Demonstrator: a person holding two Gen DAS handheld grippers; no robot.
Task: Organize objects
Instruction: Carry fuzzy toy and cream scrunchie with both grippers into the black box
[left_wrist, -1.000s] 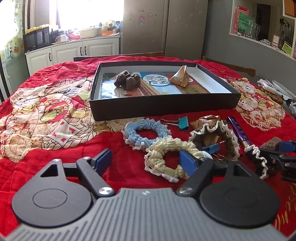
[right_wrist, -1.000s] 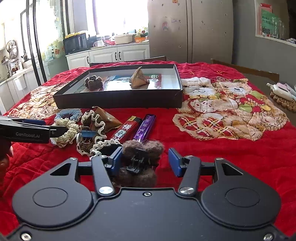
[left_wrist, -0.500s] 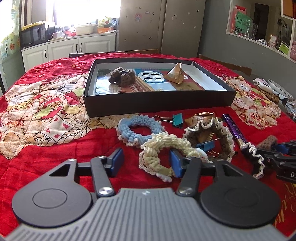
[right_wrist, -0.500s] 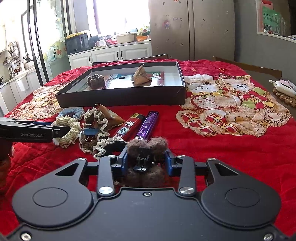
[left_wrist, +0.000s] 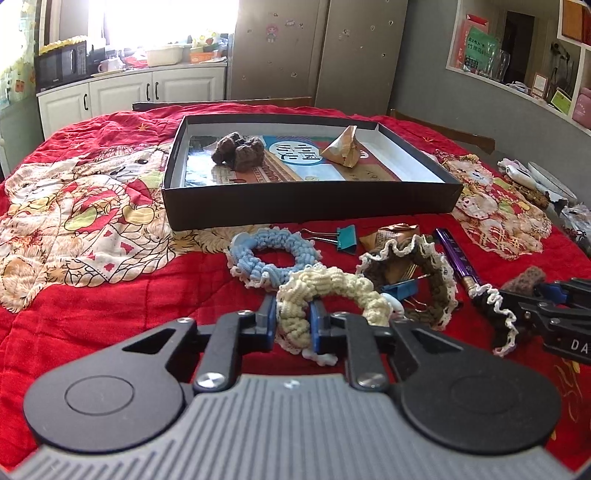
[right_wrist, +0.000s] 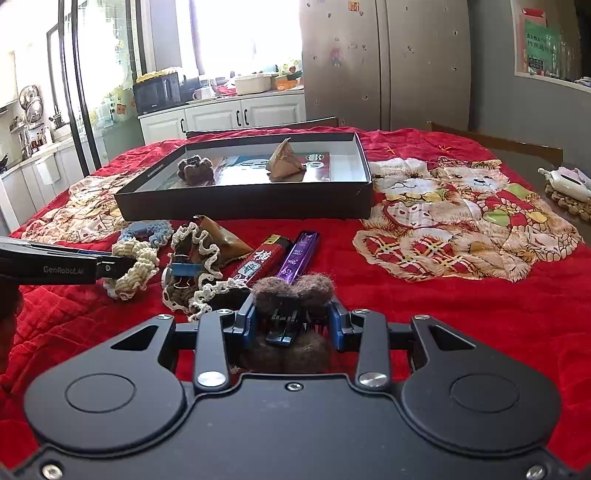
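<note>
Our left gripper (left_wrist: 293, 319) has just closed on the cream scrunchie (left_wrist: 332, 291), our right gripper (right_wrist: 293, 323) clamps the brown clip (right_wrist: 291, 291), so both can go to the box (left_wrist: 310, 210).

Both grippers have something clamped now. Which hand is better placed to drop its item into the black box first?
Left, marginally. The left gripper, shut on the cream scrunchie, faces the black box head-on. The right gripper, clamping the brown fuzzy hair claw, sits off toward the box's right corner.

Sunlit kitchen window (left_wrist: 162, 33), white cabinets (left_wrist: 155, 88), grey fridge (left_wrist: 317, 48), grey walls (left_wrist: 424, 85).
</note>
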